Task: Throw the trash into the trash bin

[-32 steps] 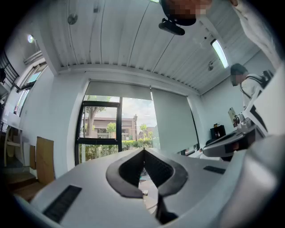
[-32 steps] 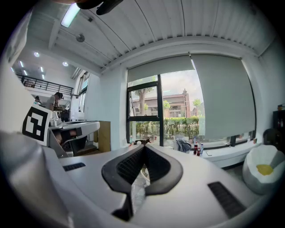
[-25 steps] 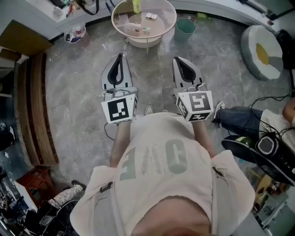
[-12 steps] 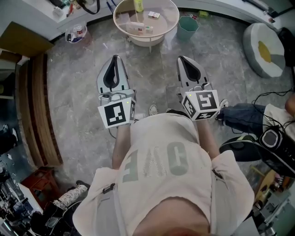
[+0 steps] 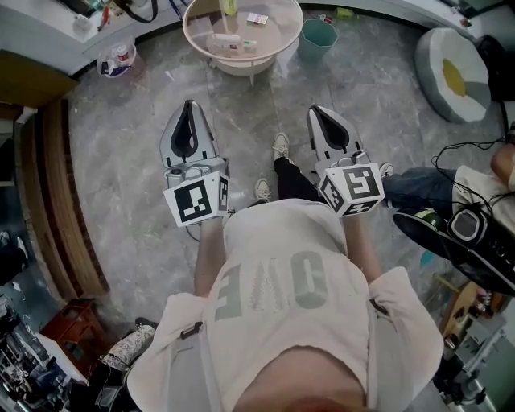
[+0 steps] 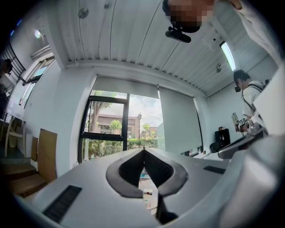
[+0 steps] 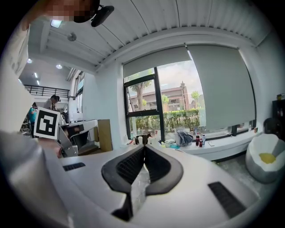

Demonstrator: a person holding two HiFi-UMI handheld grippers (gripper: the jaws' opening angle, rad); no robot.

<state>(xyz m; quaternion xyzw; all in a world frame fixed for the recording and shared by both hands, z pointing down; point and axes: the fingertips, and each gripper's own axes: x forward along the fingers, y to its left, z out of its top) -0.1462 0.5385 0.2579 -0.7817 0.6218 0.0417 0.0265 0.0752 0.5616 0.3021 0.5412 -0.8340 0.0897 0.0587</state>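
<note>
The person stands on the grey floor [image 5: 137,161] with both grippers held out about level toward a round table [image 5: 282,44] at the floor's far edge. The left gripper [image 5: 190,109] has its tongs pressed together. In the left gripper view the dark pads [image 6: 130,168] meet at the tip with nothing pinched, and the table's small things show through the gap below them. The right gripper [image 5: 314,111] is pressed together too, its pads [image 7: 128,168] touching at the tip. A pale, glossy grey patch [image 7: 139,189] fills the gap below them, and I cannot tell whether it is floor or a scrap of film. The two grippers sit side by side, apart from each other and both short of the table. On the table a white box [image 5: 225,39] lies near the middle, a small card [image 5: 257,18] toward the far edge and a yellow bottle [image 5: 229,6] at the far rim; which of these is the trash cannot be told. The teal bin [image 5: 315,48] stands upright on the floor just beside the table's right edge, its top open. A white beanbag [image 5: 451,76] with a yellow spot lies at the floor's far right corner. Another person's legs [image 5: 414,189] reach in from the right edge, near the right gripper.
</note>
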